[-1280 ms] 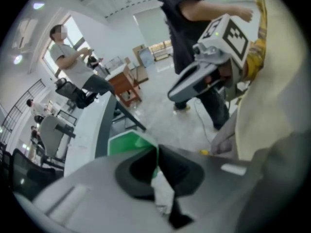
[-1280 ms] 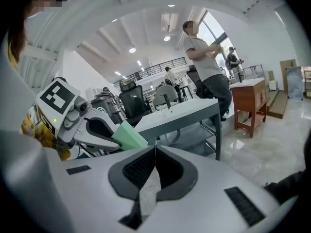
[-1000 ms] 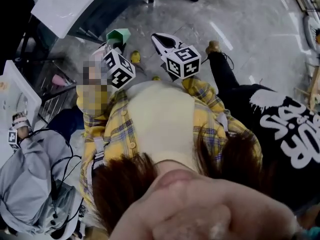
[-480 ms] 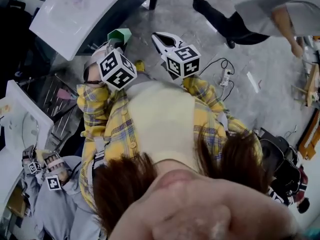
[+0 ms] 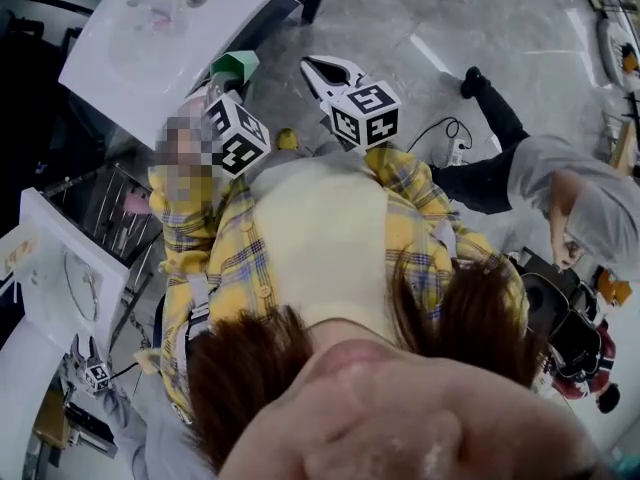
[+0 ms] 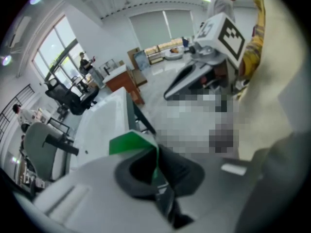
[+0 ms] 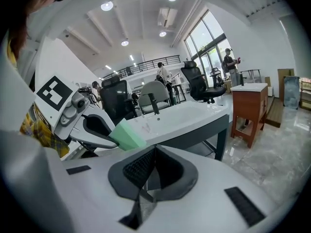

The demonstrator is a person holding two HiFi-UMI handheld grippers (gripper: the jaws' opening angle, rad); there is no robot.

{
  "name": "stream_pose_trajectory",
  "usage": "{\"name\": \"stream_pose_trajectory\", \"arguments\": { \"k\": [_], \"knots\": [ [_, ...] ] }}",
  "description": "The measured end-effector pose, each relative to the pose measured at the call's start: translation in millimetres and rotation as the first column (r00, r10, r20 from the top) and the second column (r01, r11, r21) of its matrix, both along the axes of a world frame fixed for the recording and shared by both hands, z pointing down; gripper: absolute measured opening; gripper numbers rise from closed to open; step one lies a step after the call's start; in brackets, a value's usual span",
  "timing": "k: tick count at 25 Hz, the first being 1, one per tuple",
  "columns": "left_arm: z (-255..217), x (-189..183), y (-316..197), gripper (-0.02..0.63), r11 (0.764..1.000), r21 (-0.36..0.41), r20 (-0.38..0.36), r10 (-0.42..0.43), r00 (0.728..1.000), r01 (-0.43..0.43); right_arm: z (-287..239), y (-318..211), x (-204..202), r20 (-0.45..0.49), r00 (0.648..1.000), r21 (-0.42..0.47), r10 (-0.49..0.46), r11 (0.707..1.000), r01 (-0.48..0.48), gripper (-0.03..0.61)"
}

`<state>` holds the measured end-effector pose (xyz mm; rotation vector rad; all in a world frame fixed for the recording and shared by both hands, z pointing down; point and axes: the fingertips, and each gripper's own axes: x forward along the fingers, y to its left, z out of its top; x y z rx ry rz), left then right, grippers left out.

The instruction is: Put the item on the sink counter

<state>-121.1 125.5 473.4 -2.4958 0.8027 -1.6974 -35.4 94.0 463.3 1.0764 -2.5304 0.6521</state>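
Sink counter (image 5: 150, 43) has drawn closer at eleven o'clock; my left gripper (image 5: 228, 80) clamps the green sponge (image 5: 238, 66), not yet delivered; my right gripper (image 5: 316, 66) is closed and empty.

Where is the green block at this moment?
The green block is held in the left gripper, upper left of centre in the head view, beside the sink counter edge, not on it.

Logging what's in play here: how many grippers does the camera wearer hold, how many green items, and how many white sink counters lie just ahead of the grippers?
Grippers: 2 (left gripper, right gripper)
Green item, in the left gripper: 1
White sink counter ahead: 1
Total: 4
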Motion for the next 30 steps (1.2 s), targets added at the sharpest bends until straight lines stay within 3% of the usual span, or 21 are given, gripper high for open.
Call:
{"name": "stream_pose_trajectory", "arguments": {
  "k": [13, 30],
  "knots": [
    [-2.5, 13.3, -61.4, 0.014, 1.0, 0.01, -0.018, -0.018, 1.0, 0.018, -11.7, -81.0, 15.8, -0.025, 1.0, 0.066, 0.004, 0.998, -0.002, 0.015],
    [-15.7, 68.9, -173.5, 0.014, 0.981, 0.024, 0.022, -0.192, 0.981, 0.191, -20.5, -199.7, 54.1, 0.009, 0.979, 0.092, -0.204, 0.975, 0.202, 0.015]
  ]
}}
